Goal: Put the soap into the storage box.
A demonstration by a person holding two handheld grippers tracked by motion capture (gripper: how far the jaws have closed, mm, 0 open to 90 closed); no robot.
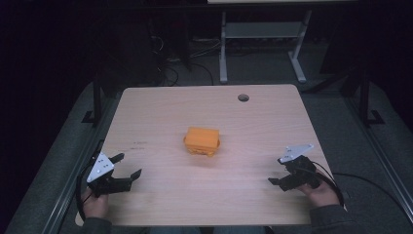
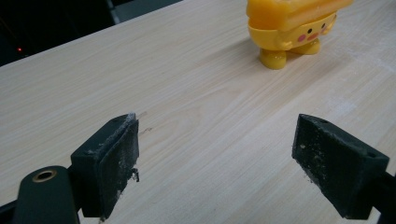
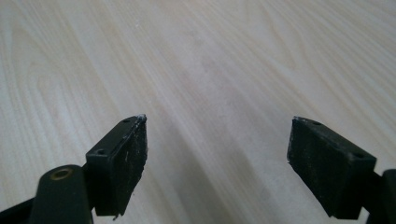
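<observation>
So the orange box (image 1: 202,141) sat pretty much dead centre on the light wood table (image 1: 160,112), well apart from both tools. From the high view, the left gripper (image 1: 128,165) was down at the near left corner of the table, jaws spread wide with nothing between them, pointing roughly toward the box — which lay up and to the right of it, a fair stretch of bare wood in between. The right gripper (image 1: 277,170) was over at the near right corner, also spread open and holding nothing, and the box lay up and to its left. In the left gripper view the box (image 2: 292,28) looked more yellow-orange, with stubby little feet and a cartoon face with pink cheeks, standing upright on the tabletop at the far upper right, beyond the jaws and off to the right-hand one's side rather than lined up in the gap. In the right gripper view, the right gripper (image 3: 217,122) had its jaws apart over plain wood grain. Each hand (image 1: 95,204) gripped its tool from the near edge.
</observation>
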